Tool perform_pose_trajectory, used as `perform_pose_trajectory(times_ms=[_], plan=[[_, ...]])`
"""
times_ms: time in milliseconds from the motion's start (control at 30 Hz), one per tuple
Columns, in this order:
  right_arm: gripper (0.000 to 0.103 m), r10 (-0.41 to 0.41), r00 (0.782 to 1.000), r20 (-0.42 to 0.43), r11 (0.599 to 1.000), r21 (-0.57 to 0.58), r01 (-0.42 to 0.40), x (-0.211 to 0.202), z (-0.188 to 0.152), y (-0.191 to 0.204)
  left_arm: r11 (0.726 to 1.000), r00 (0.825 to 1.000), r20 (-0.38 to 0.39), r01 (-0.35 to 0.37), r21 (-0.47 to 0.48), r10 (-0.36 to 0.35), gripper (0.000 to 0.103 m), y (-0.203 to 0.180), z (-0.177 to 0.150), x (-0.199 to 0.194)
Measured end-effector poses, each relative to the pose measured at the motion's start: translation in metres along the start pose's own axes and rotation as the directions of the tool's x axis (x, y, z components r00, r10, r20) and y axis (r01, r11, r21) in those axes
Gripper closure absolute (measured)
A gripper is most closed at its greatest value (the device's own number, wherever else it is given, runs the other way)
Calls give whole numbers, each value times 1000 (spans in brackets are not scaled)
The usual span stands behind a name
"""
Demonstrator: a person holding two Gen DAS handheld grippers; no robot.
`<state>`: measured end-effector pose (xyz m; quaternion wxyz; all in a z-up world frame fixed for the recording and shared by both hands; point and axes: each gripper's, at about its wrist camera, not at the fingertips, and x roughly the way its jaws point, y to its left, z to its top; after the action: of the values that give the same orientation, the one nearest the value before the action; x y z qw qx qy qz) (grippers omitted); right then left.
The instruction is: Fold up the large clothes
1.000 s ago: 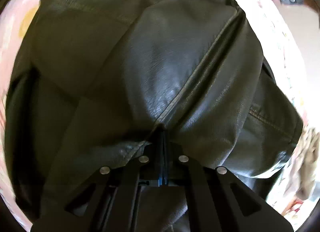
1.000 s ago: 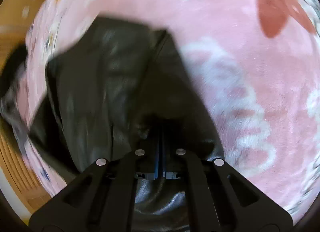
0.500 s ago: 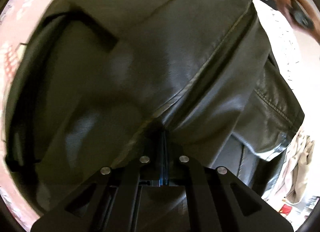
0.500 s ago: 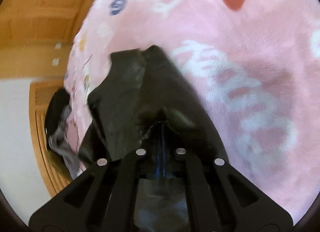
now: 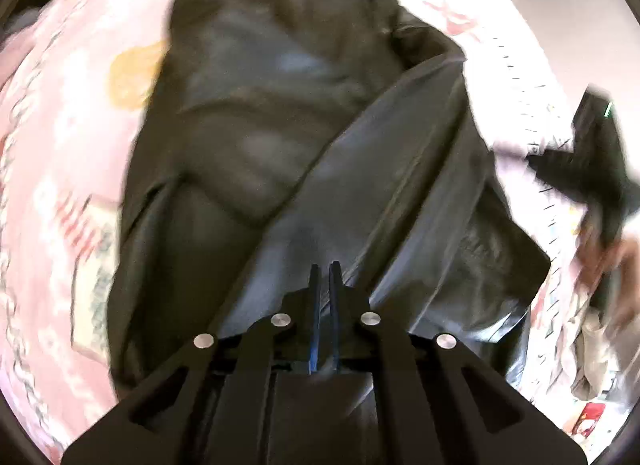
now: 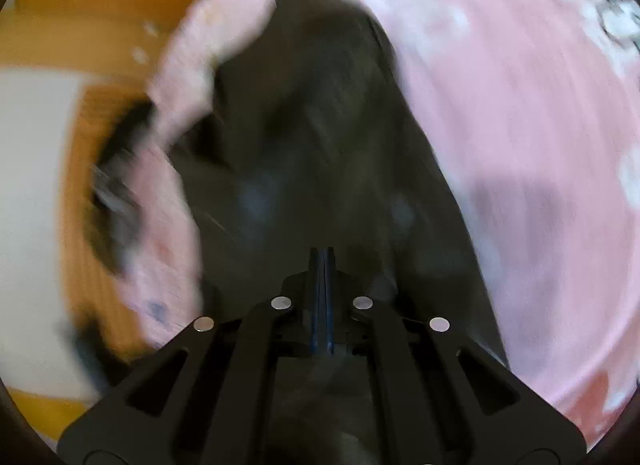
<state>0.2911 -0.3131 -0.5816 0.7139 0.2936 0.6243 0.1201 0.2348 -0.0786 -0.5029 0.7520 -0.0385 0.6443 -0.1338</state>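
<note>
Black leather jacket [image 5: 304,153] on pink cartoon-patterned blanket [image 5: 68,193]

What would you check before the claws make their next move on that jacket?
1. Left claw free of the jacket: ok; jaws opening, nothing between them.
2. Right claw gripping the jacket: cannot tell; it is shut, but the view is blurred.
3. Jacket lying on the blanket: ok.
4. Jacket flat: not ok; it is creased and one flap lies diagonally across it.
5. Right view sharp enough to aim by: not ok.
</note>
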Motion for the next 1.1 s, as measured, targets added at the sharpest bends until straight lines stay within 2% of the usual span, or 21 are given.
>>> perform_pose_trajectory(times_ms=[67,100,167,233,333,400,433,467,500,567,600,633,667,700,733,767,800,833,967,1067,1100], plan=[[101,-129,992,-10,992,-17,129,19,-17,-9,1000,1000,0,-7,21,7,96,-13,14,17],[100,-139,990,9,990,2,139,19,-22,-11,999,1000,-12,-18,26,19,96,-19,17,28],[98,-64,994,89,998,-9,65,2,-22,5,998,997,-40,-61,26,62,96,-17,20,50],[98,-62,987,146,990,-113,79,-19,-7,36,996,994,-66,-87,15,88,96,1,23,61],[96,-57,981,188,972,-212,97,-33,41,71,994,990,-86,-112,16,113,96,2,14,74],[81,-167,970,177,937,-279,212,-21,96,98,992,989,-86,-121,23,122,96,0,11,75],[64,-226,957,182,912,-307,274,-13,116,107,991,988,-88,-127,31,129,96,-1,9,74],[47,-313,932,184,863,-355,360,1,140,120,991,987,-87,-130,37,133,96,-2,7,74],[42,-360,913,191,828,-386,407,10,154,130,990,987,-85,-134,42,137,96,-4,6,75],[39,-481,860,172,733,-460,502,44,187,148,990,987,-84,-136,40,138,96,-8,9,79],[39,-546,824,153,694,-468,547,62,200,152,990,987,-83,-134,37,137,96,-8,9,80],[39,-587,799,134,669,-476,571,73,207,150,991,988,-81,-132,35,135,96,-5,6,79],[39,-647,754,116,622,-492,609,89,213,149,991,988,-78,-129,33,132,96,-5,7,80],[38,-737,665,119,524,-521,674,109,219,146,991,989,-73,-127,31,129,96,-5,6,80],[38,-772,625,120,476,-543,692,116,216,140,992,989,-70,-126,31,128,96,-6,4,79],[36,-790,602,117,446,-564,695,121,216,135,991,990,-65,-126,36,128,96,-6,3,79],[36,-797,593,117,432,-575,695,125,218,132,991,990,-60,-125,44,128,96,-6,2,80],[36,-797,594,112,438,-570,695,123,220,129,991,990,-55,-124,49,127,96,-3,-1,81],[35,-756,652,64,539,-505,674,94,227,122,994,993,-50,-103,40,105,96,4,-12,79],[34,-754,655,56,543,-507,669,86,227,118,995,994,-51,-92,29,93,96,12,-11,80],[34,-747,663,44,558,-501,662,87,229,116,995,994,-53,-93,28,94,96,13,-11,82]])
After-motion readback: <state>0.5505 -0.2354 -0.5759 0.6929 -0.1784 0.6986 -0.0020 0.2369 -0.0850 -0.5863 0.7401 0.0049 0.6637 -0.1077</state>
